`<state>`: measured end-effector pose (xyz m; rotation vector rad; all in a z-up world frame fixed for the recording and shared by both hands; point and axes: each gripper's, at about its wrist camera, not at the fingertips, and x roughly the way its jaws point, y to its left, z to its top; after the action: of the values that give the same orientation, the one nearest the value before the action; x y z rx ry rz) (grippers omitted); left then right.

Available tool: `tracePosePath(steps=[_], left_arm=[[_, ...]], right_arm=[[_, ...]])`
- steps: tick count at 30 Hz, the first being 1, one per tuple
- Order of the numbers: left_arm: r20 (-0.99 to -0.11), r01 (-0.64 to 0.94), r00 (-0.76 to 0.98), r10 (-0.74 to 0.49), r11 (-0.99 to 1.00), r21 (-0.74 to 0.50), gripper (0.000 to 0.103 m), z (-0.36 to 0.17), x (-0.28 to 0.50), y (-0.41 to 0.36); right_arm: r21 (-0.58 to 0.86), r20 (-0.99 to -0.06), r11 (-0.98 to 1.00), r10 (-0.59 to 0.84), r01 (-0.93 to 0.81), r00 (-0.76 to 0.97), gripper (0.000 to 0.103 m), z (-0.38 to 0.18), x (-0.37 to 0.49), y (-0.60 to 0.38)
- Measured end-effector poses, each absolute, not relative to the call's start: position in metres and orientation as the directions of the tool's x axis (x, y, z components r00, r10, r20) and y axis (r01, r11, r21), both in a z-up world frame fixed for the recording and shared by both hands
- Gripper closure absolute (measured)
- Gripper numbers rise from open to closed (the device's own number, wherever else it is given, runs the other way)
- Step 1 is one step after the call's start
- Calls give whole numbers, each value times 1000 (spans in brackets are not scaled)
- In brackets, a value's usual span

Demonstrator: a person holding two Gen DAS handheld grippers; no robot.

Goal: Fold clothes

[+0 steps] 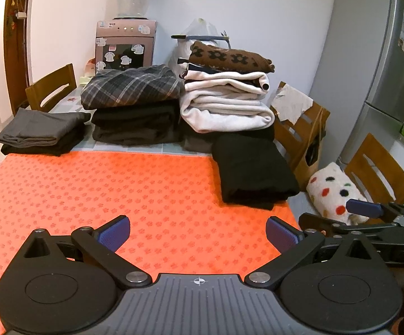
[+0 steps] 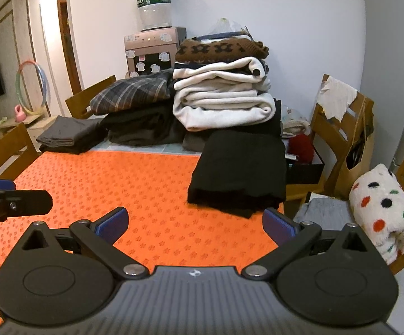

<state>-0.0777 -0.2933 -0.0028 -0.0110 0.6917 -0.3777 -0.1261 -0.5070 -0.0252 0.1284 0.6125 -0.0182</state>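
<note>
Both wrist cameras sit low over the desk's orange mat point(image 1: 118, 184), side by side, facing the stacked clothes point(image 2: 224, 103) and wall beyond.

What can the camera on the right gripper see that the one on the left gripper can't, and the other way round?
Only the right wrist view shows the hula hoop, pink kettlebell and red item beside the table. Only the left wrist view shows the fridge with its magnets. Both show the orange mat, the folded black garment, the cream stack, the spotted white bundle on a chair, and both open grippers, left and right.
</note>
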Motion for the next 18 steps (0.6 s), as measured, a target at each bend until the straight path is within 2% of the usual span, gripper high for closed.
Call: tracePosePath(steps=[9, 18], left_arm=[[-630, 409, 671, -391, 904, -125, 0, 3, -69, -254], [-658, 507, 610, -442, 856, -105, 0, 4, -54, -168]], right_arm=[[130, -586, 985, -16, 114, 810, 0, -21, -124, -470], [161, -592, 970, -55, 185, 804, 0, -19, -110, -375]])
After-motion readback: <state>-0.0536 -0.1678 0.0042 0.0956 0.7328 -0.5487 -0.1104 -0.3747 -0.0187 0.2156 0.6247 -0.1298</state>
